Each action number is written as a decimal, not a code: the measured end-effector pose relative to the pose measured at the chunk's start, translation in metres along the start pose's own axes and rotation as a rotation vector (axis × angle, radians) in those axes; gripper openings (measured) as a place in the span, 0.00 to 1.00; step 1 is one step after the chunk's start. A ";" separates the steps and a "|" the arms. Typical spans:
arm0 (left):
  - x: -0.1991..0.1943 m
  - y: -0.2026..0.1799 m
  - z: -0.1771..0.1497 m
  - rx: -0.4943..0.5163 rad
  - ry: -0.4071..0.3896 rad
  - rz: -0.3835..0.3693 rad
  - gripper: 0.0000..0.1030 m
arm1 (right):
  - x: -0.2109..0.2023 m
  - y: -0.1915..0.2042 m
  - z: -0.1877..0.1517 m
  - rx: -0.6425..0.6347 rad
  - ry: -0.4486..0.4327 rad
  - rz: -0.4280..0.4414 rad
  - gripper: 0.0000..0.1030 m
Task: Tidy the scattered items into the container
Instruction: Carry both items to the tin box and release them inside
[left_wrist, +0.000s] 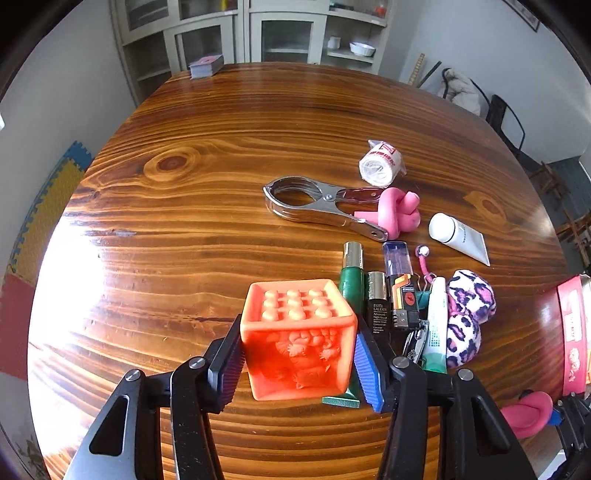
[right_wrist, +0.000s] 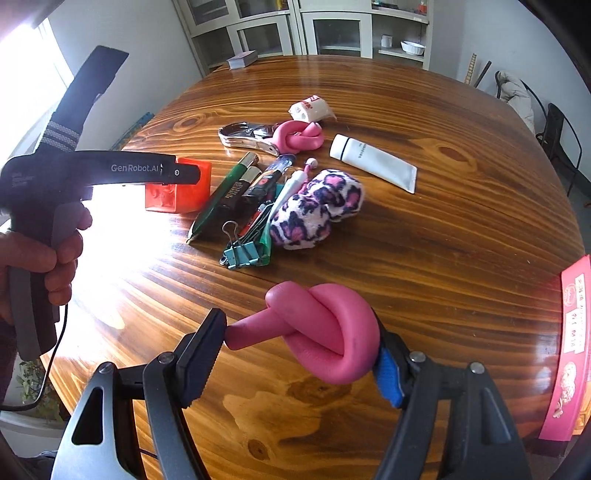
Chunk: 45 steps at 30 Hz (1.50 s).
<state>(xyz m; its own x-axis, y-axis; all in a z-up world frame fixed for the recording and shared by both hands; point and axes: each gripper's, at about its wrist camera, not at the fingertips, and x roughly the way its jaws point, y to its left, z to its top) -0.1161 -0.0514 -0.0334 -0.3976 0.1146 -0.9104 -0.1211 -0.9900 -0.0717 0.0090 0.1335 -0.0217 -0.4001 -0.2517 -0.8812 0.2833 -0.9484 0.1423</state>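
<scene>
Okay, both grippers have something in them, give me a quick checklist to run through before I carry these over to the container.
1. Left gripper on the orange rubber cube with raised bumps: pads sit against both sides, cube off the table: ok.
2. Right gripper on the pink knotted foam tube: clamped across the knot: ok.
3. Pink tube's loose end pokes past the left pad: may slip: cannot tell.
4. Pink tin container in view at the table's right edge: ok.
5. Container's opening free to receive items: cannot tell, only its side wall shows.
6. Wooden table between the right gripper and the container shows nothing in the way: ok.
</scene>
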 end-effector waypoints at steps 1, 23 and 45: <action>0.002 -0.001 0.000 0.002 0.003 0.012 0.61 | -0.002 -0.001 -0.001 0.003 -0.003 -0.002 0.74; 0.045 0.009 0.015 -0.074 0.022 0.004 0.67 | -0.016 -0.017 -0.013 0.068 -0.002 -0.079 0.74; -0.043 -0.064 0.012 0.029 -0.097 -0.033 0.53 | -0.057 -0.070 -0.032 0.169 -0.089 -0.073 0.74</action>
<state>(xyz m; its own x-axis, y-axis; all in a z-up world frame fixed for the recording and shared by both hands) -0.1017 0.0083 0.0156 -0.4789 0.1561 -0.8639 -0.1613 -0.9830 -0.0882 0.0403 0.2209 0.0041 -0.4914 -0.1898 -0.8500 0.1032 -0.9818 0.1595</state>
